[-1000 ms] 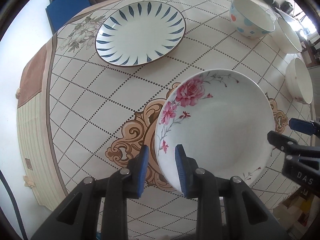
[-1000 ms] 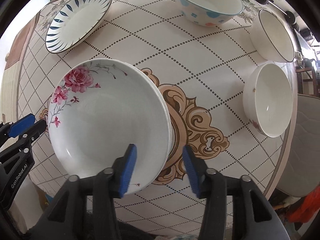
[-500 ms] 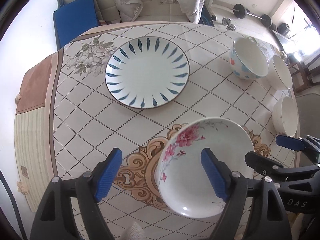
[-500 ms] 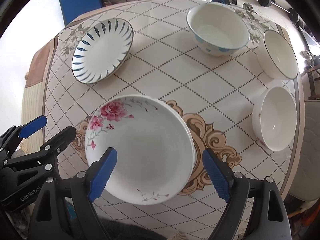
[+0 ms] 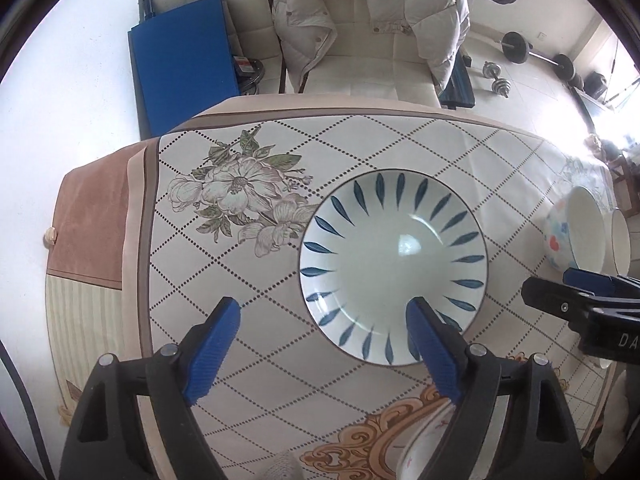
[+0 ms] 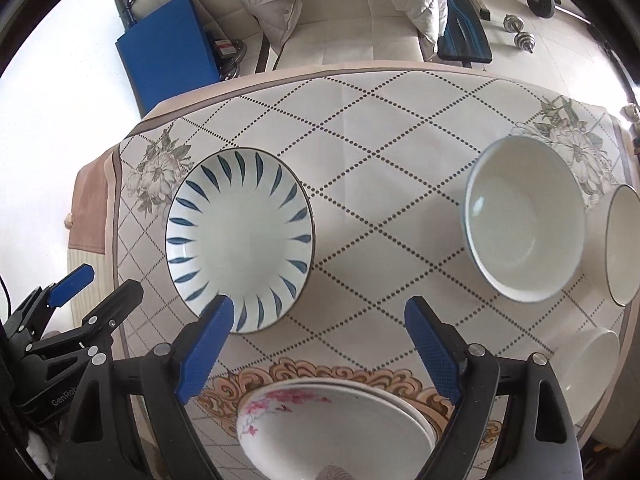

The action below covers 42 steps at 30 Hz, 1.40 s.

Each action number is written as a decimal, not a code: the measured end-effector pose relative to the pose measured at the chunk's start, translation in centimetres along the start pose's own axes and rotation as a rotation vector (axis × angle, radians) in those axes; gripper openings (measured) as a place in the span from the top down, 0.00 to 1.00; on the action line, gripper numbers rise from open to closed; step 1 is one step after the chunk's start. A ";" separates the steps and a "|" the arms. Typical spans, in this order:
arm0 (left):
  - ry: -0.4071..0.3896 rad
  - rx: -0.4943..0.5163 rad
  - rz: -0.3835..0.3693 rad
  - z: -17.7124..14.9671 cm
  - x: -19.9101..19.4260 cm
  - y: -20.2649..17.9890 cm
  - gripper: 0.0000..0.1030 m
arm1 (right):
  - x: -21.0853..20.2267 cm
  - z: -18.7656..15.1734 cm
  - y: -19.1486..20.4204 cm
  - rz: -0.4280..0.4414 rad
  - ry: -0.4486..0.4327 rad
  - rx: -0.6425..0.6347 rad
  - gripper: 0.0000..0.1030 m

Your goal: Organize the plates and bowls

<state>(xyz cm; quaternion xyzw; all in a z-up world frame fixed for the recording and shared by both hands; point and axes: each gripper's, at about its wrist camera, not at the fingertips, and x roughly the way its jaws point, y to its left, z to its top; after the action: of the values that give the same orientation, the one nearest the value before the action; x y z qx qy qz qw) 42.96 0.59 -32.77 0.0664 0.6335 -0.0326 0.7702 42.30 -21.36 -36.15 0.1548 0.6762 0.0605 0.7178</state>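
The patterned tablecloth (image 5: pixel 248 280) carries all items. The blue-leaf plate (image 5: pixel 394 268) lies flat at centre-right of the left wrist frame, directly ahead of the left gripper (image 5: pixel 326 344), the nearer unit; its right finger overlaps the near rim. The right gripper (image 6: pixel 320 340) sits above the rose plate stack (image 6: pixel 336 428). Both grippers stand spread apart, empty.

Both the left gripper (image 5: pixel 324 350) and right gripper (image 6: pixel 320 350) have opened wide and pulled back, dropping the rose plate (image 6: pixel 336 428) to each frame's bottom edge.
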 end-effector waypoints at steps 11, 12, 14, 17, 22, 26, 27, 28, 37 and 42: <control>0.194 -0.125 -0.172 3.4 8.2 5.4 0.33 | 8.1 5.0 -0.7 0.117 0.153 0.119 0.29; 0.206 -0.121 -0.181 3.4 8.6 5.3 0.39 | 8.4 5.1 -0.6 0.119 0.160 0.121 0.32; 0.221 -0.112 -0.196 3.3 9.3 5.1 0.47 | 9.0 5.3 -0.4 0.125 0.170 0.119 0.34; 0.234 -0.096 -0.208 3.2 9.9 4.5 0.53 | 9.5 5.4 0.2 0.123 0.178 0.106 0.52; 0.250 -0.081 -0.228 3.1 10.6 3.2 0.64 | 9.8 5.5 0.7 0.091 0.178 0.077 0.67; 0.236 -0.061 -0.232 3.1 10.5 2.6 0.76 | 10.1 5.5 0.3 0.081 0.200 0.085 0.74; 0.229 -0.055 -0.227 3.1 10.4 2.5 0.77 | 10.3 5.5 0.2 0.083 0.209 0.088 0.76; 0.224 -0.052 -0.227 3.0 10.4 2.4 0.77 | 10.5 5.4 0.2 0.078 0.214 0.085 0.80; 0.203 -0.041 -0.195 2.9 10.1 2.8 0.87 | 10.4 5.2 -0.3 0.102 0.210 0.095 0.86; 0.199 -0.046 -0.194 2.4 9.4 3.0 0.87 | 9.8 4.9 -0.8 0.102 0.210 0.087 0.87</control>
<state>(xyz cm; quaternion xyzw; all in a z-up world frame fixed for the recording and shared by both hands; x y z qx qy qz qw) 47.58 3.57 -41.36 -0.0100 0.7108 -0.0857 0.6981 47.82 -19.88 -45.56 0.2128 0.7408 0.0831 0.6317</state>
